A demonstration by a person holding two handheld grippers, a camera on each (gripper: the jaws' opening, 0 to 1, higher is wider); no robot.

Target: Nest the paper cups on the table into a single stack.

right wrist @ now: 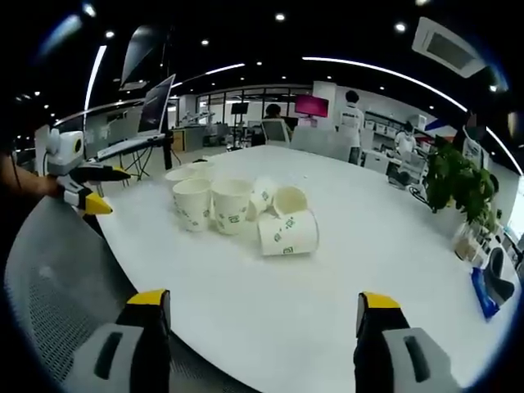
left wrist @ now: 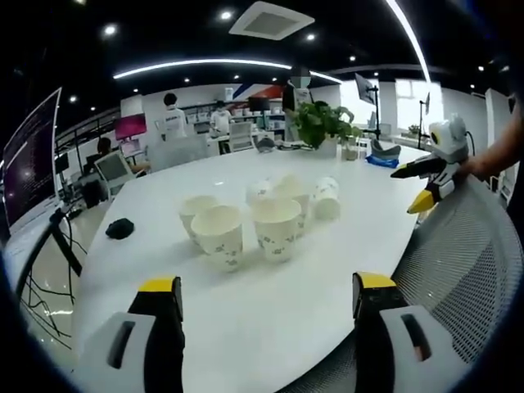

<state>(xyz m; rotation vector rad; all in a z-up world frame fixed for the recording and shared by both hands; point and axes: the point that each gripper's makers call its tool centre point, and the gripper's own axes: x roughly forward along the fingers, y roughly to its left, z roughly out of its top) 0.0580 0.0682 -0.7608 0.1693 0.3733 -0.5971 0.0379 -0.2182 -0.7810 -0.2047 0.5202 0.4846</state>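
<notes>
Several white paper cups with green print cluster mid-table. In the left gripper view two stand upright in front point(left wrist: 217, 235) point(left wrist: 277, 228), and one lies on its side point(left wrist: 326, 197) at the right of the cluster. In the right gripper view upright cups point(right wrist: 192, 202) point(right wrist: 231, 205) stand left of a cup lying on its side point(right wrist: 288, 233). My left gripper point(left wrist: 266, 286) hovers open over the near table edge, well short of the cups, and appears again as the left gripper point(right wrist: 92, 190). My right gripper point(right wrist: 264, 300) is open and empty too, seen hand-held as the right gripper point(left wrist: 412, 188).
The white oval table point(left wrist: 270, 327) has a small black object point(left wrist: 119, 228) at its left and a potted plant point(left wrist: 319, 123) at the far end. A grey mesh chair back point(left wrist: 467, 262) stands at the near edge. Monitors and people fill the office behind.
</notes>
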